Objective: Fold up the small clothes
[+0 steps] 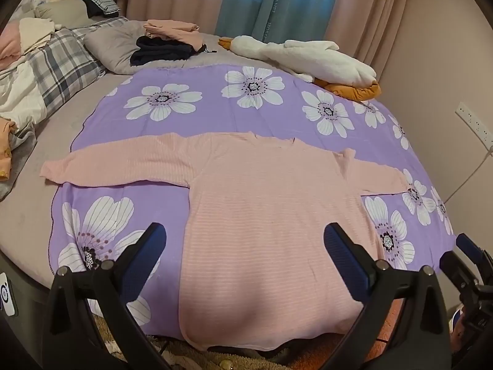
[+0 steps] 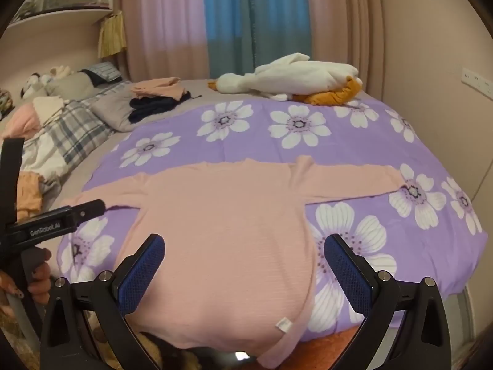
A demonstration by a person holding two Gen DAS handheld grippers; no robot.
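- Across the left wrist view, your pink top lies flat on the purple flowered sheet, both sleeves spread wide toward 9 and 3 o'clock, its hem draped over the bed's near edge at 6 o'clock.
- Your left tool hovers above the hem with its jaws spread wide and nothing between them.
- At 4 o'clock your right tool pokes in at the edge; from here you cannot tell how wide it stands.
- Toward 11 o'clock sits a stack of folded clothes, and at 1 o'clock a white plush goose.
- From the right wrist view, the pink top fills the centre, a small white label showing near its hem at 5 o'clock.
- Your right tool is wide apart above the hem, holding nothing.
- At 9 o'clock your left tool shows side-on, just over the left sleeve.
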